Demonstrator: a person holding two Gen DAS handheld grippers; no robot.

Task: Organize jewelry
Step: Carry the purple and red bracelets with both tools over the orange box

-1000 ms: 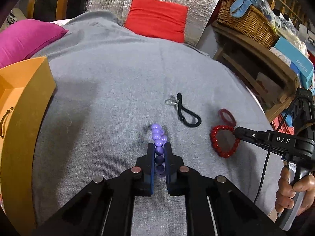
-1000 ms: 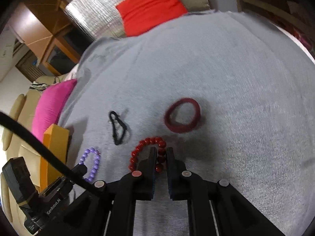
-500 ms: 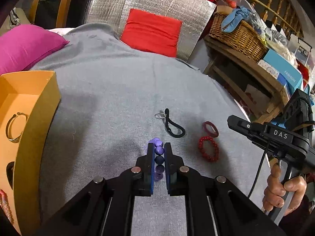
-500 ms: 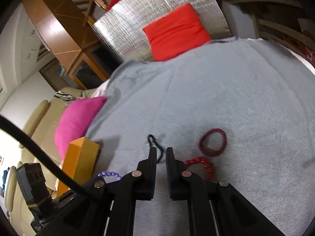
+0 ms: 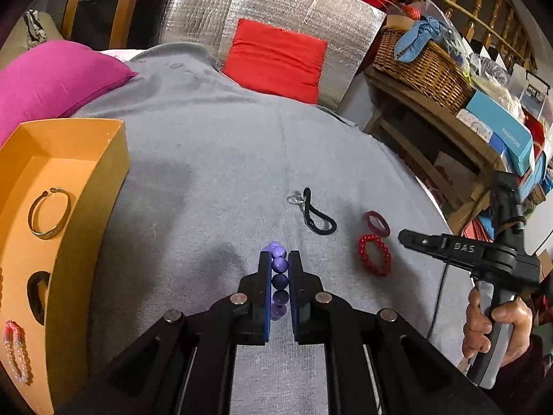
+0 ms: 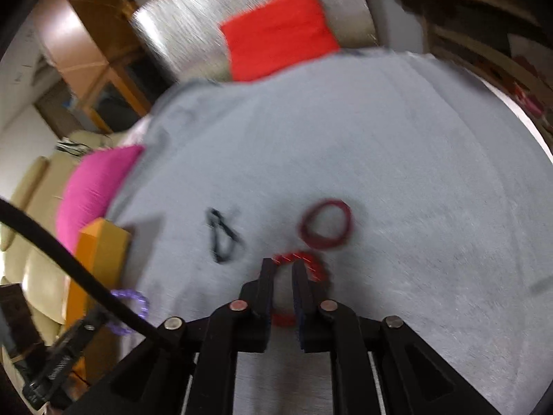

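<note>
While pinched in left tool (image 5: pixel 280 259), purple bead bracelet (image 5: pixel 278 276) hangs lifted above grey surface (image 5: pixel 207 173), short of orange box (image 5: pixel 90 207). Could slip off mid-carry: round beads, thin grip. Right tool (image 6: pixel 284 266) nearly closed, empty, over red bead bracelet (image 6: pixel 311 263).

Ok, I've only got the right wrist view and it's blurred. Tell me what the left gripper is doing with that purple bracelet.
Observer: The left gripper is shut on the purple bead bracelet, with the beads lined up in its grip.
Operator: Now give me the inside of the orange box.
Observer: A gold bangle lies flat in the orange box.
Operator: List anything else in there.
Observer: A pink bead bracelet, at the box's near end.
</note>
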